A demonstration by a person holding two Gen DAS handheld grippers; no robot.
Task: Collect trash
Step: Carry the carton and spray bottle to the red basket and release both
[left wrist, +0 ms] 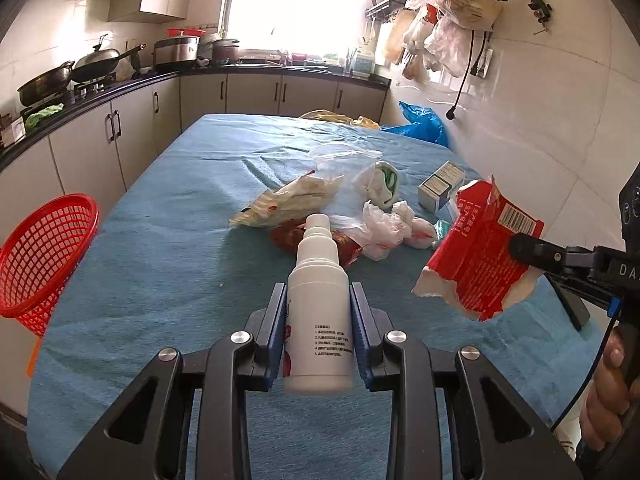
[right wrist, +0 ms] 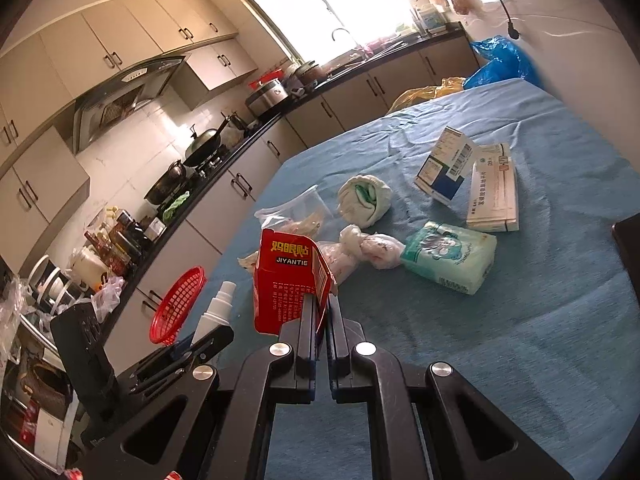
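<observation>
Grippers carry trash clear of the table: we clamp the white spray bottle (left wrist: pixel 318 312) in the left gripper (left wrist: pixel 319 308) and pinch the torn red carton (right wrist: pixel 290 280) in the right gripper (right wrist: pixel 322 312), presumably for the red basket (left wrist: pixel 44 256) at the table's edge.

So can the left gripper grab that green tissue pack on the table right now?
Probably not yet. The left gripper is shut on the white spray bottle, so its jaws are full. The green tissue pack lies uncovered on the blue tablecloth, but the bottle would likely have to go first.

One bottle (left wrist: pixel 319 312), one basket (left wrist: pixel 44 256)
</observation>
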